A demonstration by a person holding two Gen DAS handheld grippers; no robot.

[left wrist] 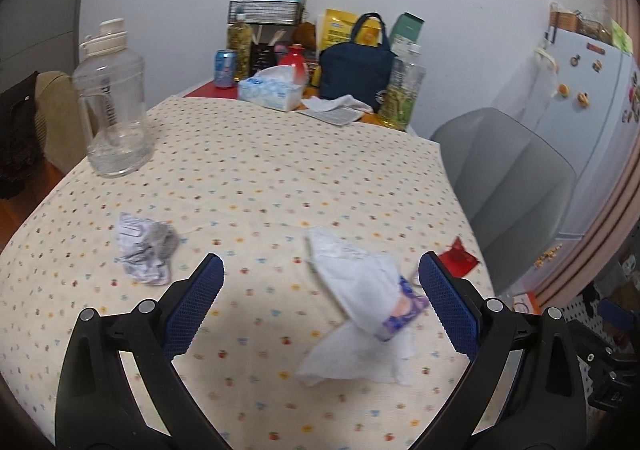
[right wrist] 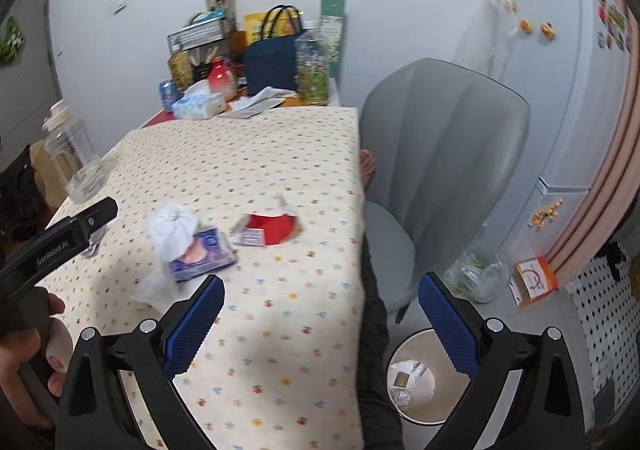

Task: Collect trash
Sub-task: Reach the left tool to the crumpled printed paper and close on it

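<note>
in the left wrist view, the left gripper (left wrist: 322,278) is spread wide and holds nothing. it hovers above the dotted tablecloth (left wrist: 260,178), and the white tissue with a purple wrapper (left wrist: 368,298) lies between its fingers, closer to the right one. the tissue is soft and loose, so the fingers may pinch only one layer and the purple wrapper may slip out, or they may catch the cloth and drag it. a crumpled grey paper (left wrist: 146,248) lies to the left, apart from the tissue, and a red wrapper (left wrist: 458,260) lies near the right table edge, where a push could send it to the floor. the clear water bottle (left wrist: 114,102) stands well apart at the far left.

in the right wrist view, the right gripper (right wrist: 322,284) is also released and empty, above the table's near right part. the trash bin (right wrist: 416,374) stands on the floor below, beside the person's dark trouser leg (right wrist: 374,330), with some waste already inside. the grey chair (right wrist: 436,154) stands close to the bin, so a light piece dropped from high up could miss the opening, in this writer's judgement.
</note>
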